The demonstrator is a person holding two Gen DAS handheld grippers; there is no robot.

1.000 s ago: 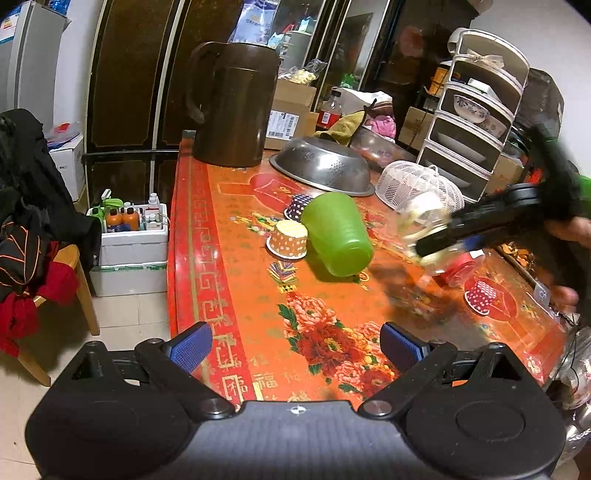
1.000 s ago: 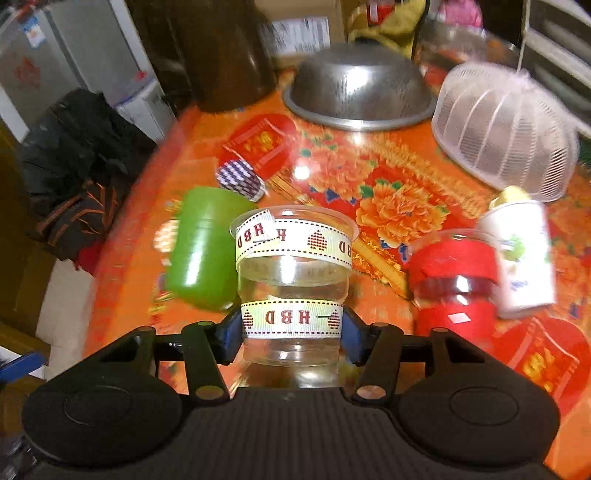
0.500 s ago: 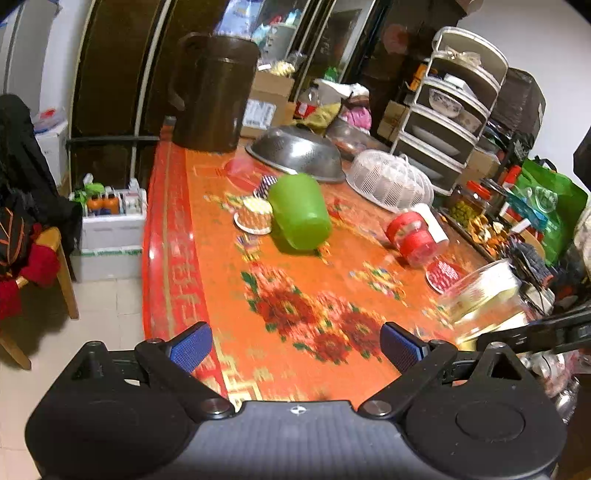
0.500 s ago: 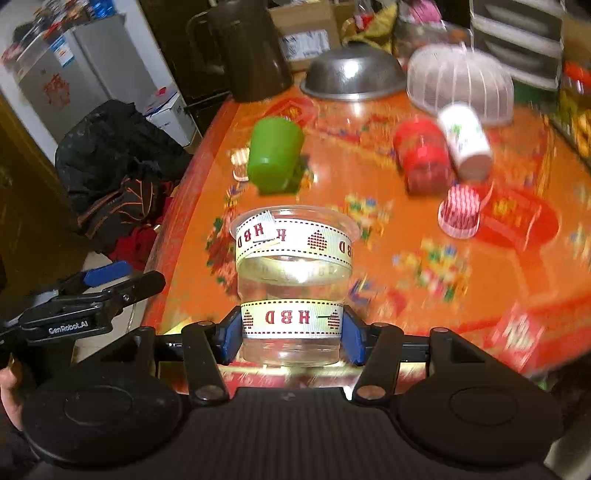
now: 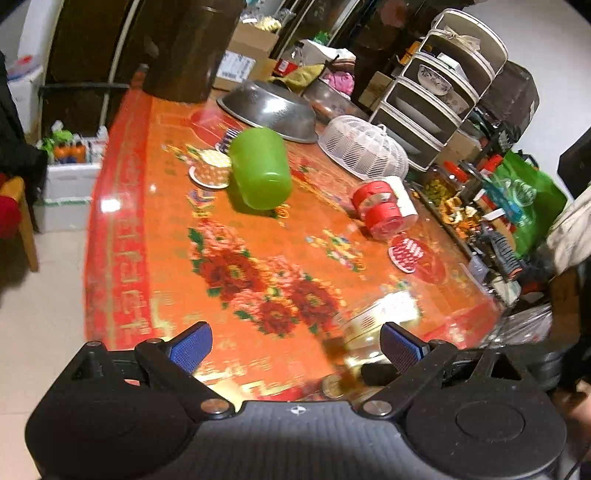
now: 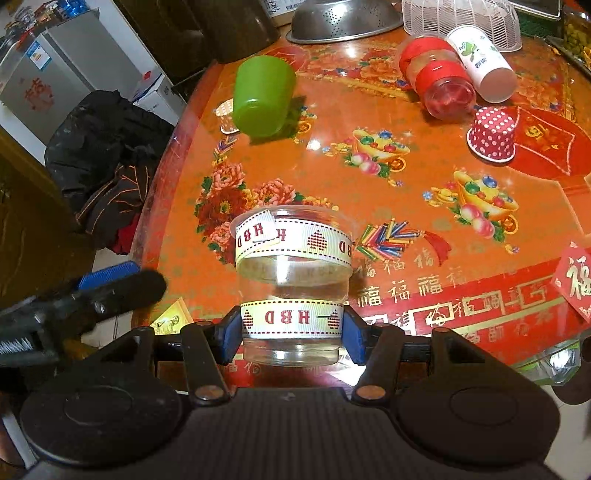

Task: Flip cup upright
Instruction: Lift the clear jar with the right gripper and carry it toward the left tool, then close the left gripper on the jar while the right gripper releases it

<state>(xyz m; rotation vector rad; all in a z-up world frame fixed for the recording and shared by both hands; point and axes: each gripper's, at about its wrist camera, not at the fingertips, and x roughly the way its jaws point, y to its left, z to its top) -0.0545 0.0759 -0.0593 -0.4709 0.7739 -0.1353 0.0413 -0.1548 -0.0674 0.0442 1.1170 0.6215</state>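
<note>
My right gripper (image 6: pixel 291 330) is shut on a clear plastic cup (image 6: pixel 291 280) with two cream "HBD" ribbon bands. It holds the cup mouth up over the near edge of the orange table (image 6: pixel 424 177). The same cup (image 5: pixel 373 325) shows blurred in the left wrist view, close to my right finger. My left gripper (image 5: pixel 295 345) is open and empty at the table's near edge; it also shows at the left of the right wrist view (image 6: pixel 92 295).
A green cup (image 6: pixel 262 98) lies on its side at the far left. A clear cup with red bands (image 6: pixel 439 83) and a white cup (image 6: pixel 484 61) lie on their sides at the right. A dotted paper cup (image 6: pixel 493 134) stands mouth down. A steel colander (image 6: pixel 343 16) and white basket (image 6: pixel 461 18) sit behind.
My right gripper has carried the clear cup back from the table's middle to the near edge, next to the left gripper. The left gripper has shifted a little and stays open.
</note>
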